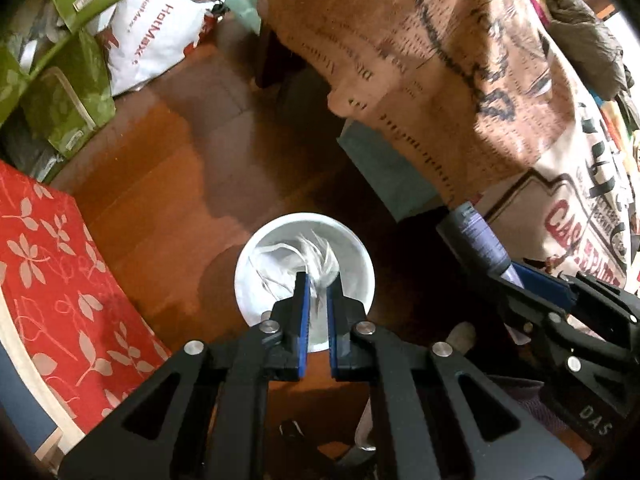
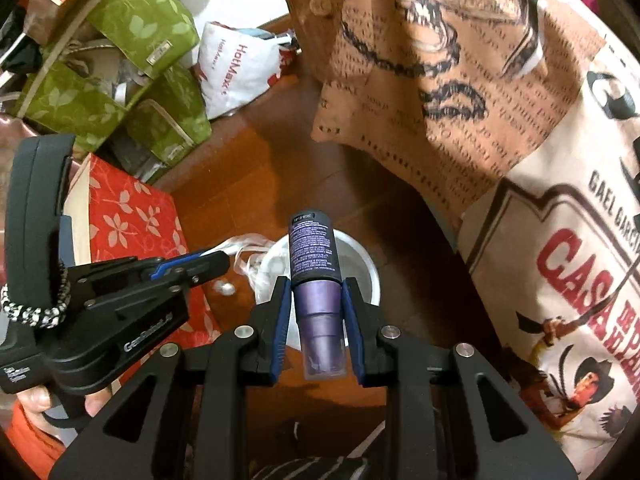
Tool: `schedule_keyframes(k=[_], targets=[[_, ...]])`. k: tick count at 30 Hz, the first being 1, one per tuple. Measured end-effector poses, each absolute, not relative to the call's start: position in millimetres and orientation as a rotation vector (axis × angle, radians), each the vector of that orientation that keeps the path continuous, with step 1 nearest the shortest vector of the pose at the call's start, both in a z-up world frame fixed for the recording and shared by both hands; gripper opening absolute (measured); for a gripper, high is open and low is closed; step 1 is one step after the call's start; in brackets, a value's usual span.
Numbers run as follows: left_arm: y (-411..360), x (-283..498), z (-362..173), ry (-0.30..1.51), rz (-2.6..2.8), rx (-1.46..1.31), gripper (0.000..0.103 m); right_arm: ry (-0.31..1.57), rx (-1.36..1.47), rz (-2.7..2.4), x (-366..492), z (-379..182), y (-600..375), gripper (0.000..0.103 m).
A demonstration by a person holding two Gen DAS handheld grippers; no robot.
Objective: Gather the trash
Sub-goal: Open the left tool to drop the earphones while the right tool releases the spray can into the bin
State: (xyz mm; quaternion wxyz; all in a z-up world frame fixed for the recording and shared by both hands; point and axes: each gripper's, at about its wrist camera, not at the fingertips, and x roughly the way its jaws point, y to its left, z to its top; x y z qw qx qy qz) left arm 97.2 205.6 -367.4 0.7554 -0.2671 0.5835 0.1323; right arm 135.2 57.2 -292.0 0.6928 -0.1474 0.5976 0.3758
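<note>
Left gripper [image 1: 318,280] is pinched tight on a wad of white plastic wrapping [image 1: 316,264], hanging right over the white bin [image 1: 360,256] below its tips. Right gripper [image 2: 316,292], just beside it, is clamped on a purple spray can [image 2: 314,256], also above the bin. Honestly that can looks held near its tapered cap, so it could slip or tip out sideways and miss. Beyond them: wood floor [image 1: 160,168], red floral box [image 1: 52,272] to the left, printed cloth [image 1: 440,60] draped to the right.
</note>
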Motion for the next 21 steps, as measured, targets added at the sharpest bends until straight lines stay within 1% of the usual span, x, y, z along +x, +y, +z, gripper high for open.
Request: schedule_keyframes(k=[4, 8, 12, 14, 16, 21], targets=[[202, 102, -378, 1.312, 0.274, -0.568, 0.005, 1.374, -0.335, 0.839, 136, -307, 60, 0.024], [198, 102, -375, 1.324, 0.274, -0.51, 0.006, 1.405, -0.335, 0.854, 135, -316, 63, 0.024], [203, 97, -371, 1.315, 0.283, -0.513, 0.012, 1.452, -0.31, 0.904, 133, -323, 66, 0.024], [207, 93, -369, 1.306, 0.292, -0.527, 0.013, 1.463, -0.285, 0.922, 134, -322, 66, 0.027], [211, 88, -366, 1.298, 0.3, -0.542, 0.014, 1.453, -0.282, 0.918, 134, -322, 66, 0.039], [217, 80, -356, 1.271, 0.314, -0.561, 0.014, 1.422, -0.296, 0.898, 134, -317, 63, 0.04]])
